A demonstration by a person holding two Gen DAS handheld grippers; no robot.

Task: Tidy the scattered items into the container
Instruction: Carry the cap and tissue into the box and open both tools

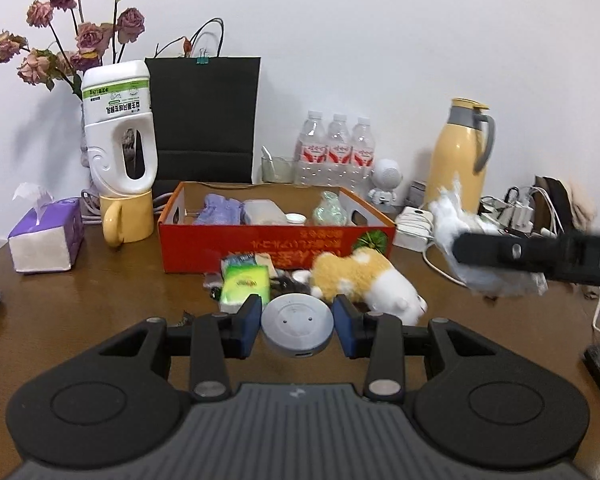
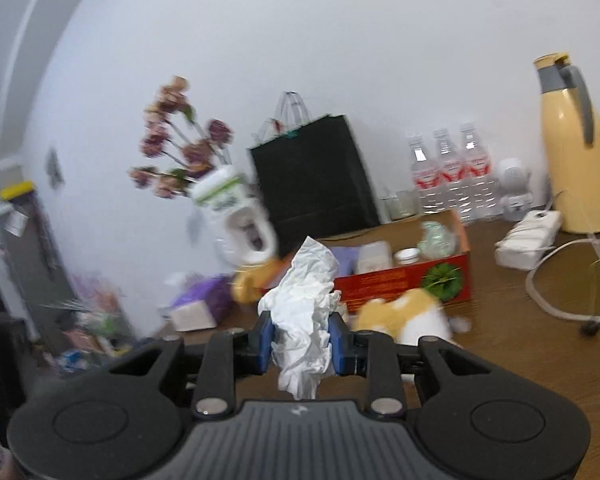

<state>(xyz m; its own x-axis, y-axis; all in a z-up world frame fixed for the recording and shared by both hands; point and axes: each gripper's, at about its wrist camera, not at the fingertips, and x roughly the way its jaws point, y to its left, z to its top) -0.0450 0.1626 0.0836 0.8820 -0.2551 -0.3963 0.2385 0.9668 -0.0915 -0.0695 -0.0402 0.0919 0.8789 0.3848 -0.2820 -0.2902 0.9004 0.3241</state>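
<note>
My left gripper (image 1: 298, 322) is shut on a round grey disc-shaped device (image 1: 298, 330), held low over the wooden table in front of the red cardboard box (image 1: 260, 246). The box holds a purple cloth (image 1: 216, 208), a white packet and a green wrapped item. Just before the box lie a green tissue pack (image 1: 246, 288) and an orange-and-white plush toy (image 1: 364, 280). My right gripper (image 2: 302, 338) is shut on a crumpled white tissue (image 2: 304, 312), held up to the right of the box. It shows in the left wrist view as a dark bar (image 1: 520, 258).
Behind the box stand a black paper bag (image 1: 204, 120), three water bottles (image 1: 336, 148), a yellow thermos (image 1: 458, 156) and a white jug on a yellow mug (image 1: 126, 216). A purple tissue box (image 1: 46, 236) sits at the left. A power strip (image 1: 414, 226) and cables lie right.
</note>
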